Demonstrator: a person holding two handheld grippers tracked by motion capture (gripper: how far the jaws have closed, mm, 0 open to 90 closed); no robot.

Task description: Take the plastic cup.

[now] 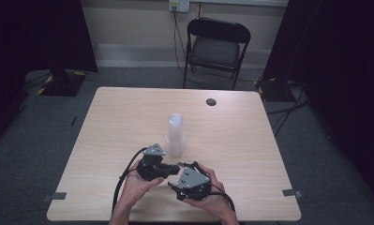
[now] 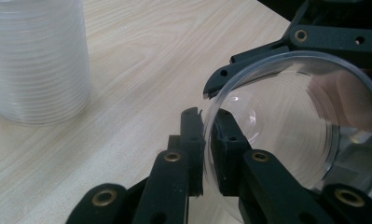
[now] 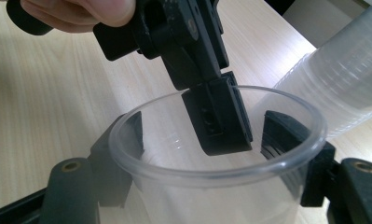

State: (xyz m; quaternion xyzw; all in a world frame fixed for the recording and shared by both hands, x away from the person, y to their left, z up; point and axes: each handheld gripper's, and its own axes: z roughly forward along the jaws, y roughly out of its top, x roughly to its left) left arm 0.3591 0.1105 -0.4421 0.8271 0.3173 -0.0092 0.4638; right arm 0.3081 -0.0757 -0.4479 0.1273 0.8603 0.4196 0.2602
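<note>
Cup [image 3: 216, 186] betw. right gripper [image 3: 211, 154] jaws, left gripper [image 2: 207, 140] pinching rim.

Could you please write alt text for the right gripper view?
A clear plastic cup sits between the right gripper jaws, which stand outside its walls, while the left gripper pinches its far rim. A stack of clear cups stands behind on the wooden table.

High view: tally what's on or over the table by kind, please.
Stack of clear cups: 1
Single clear cup, held between both tools: 1
Tools, left tool and right tool: 2
Dark round spot on the table: 1
Total: 5
</note>
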